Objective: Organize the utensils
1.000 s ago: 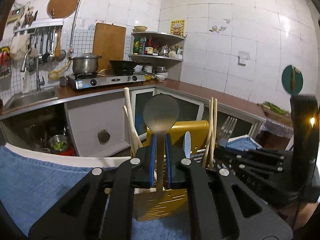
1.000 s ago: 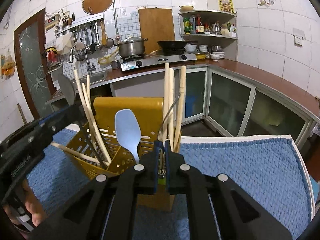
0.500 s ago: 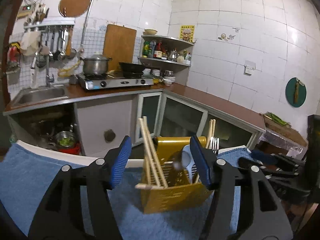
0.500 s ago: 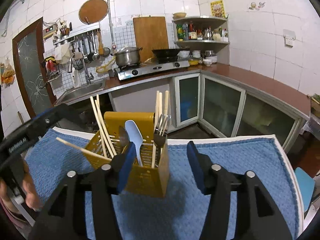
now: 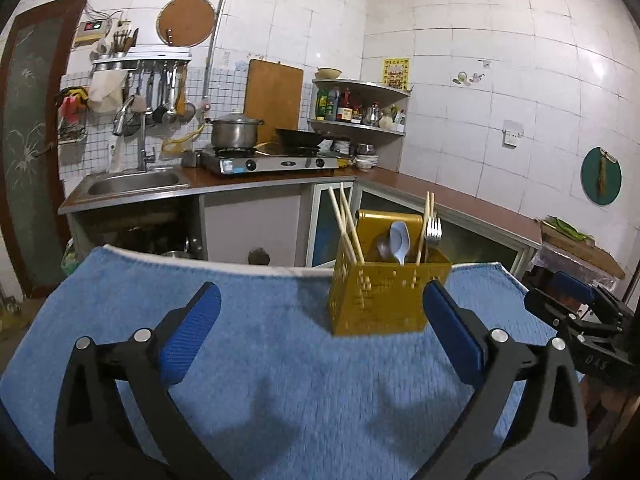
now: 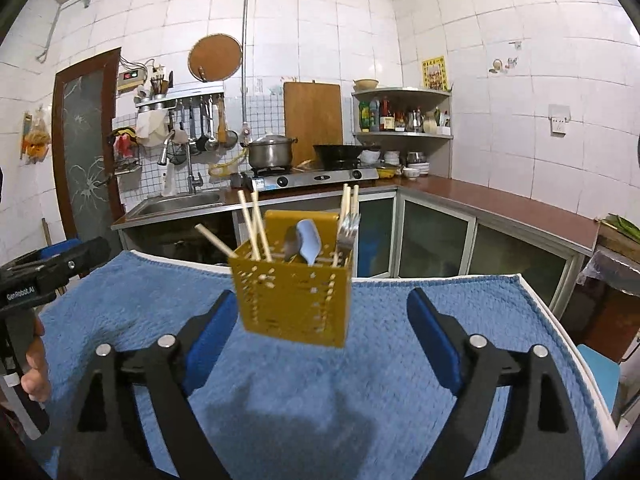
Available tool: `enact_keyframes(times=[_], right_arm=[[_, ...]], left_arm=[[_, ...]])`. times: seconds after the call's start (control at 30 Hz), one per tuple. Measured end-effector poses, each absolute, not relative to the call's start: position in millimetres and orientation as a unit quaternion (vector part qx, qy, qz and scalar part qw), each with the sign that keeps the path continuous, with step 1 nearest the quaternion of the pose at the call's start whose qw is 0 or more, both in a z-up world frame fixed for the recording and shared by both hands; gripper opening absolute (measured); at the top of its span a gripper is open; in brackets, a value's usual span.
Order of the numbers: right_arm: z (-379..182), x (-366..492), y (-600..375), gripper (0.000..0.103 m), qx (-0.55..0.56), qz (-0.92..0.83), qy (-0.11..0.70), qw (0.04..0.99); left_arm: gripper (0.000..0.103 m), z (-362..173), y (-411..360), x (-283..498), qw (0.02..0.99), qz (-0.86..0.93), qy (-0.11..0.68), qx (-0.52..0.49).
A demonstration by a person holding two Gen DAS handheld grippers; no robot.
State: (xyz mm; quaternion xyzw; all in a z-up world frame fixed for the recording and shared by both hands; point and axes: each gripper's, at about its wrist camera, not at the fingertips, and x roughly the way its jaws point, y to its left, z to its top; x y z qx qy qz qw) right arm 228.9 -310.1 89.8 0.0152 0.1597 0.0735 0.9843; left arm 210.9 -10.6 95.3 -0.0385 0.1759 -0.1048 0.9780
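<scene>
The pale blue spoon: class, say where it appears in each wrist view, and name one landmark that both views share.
Left wrist: pale blue spoon right of centre, in the yellow holder.
Right wrist: spoon near centre, same holder.
Shared landmark: steel pot on the stove.

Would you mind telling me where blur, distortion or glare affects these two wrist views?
Left wrist view: the yellow caddy is slightly smeared, tiled walls bow from the fisheye, and two soft shadows lie on the blue towel. Right wrist view: the caddy is blurred too, and bright glare washes the upper wall tiles.
</scene>
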Motion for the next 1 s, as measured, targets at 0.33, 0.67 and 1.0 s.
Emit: enact_keyframes(times=[0.33, 0.67, 1.0], right_arm=[[66.8, 166.8, -301.2, 0.096, 0.04, 0.04, 0.117, 0.992], [53.1, 166.5, -308.0, 0.098, 0.051, 0.003, 0.116, 0.992], [38.9, 161.1, -293.6, 0.098, 0.008, 0.002, 0.123, 0.992]], left_arm=[[0.098, 79.0, -10.6, 151.3, 0.987, -0.091, 0.129, -0.031], [0.098, 48.3, -9.0, 142.1, 0.988, -0.081, 0.129, -0.012], [0.098, 29.7, -20.1, 138.7, 0.988, -0.07, 0.137, 0.012]])
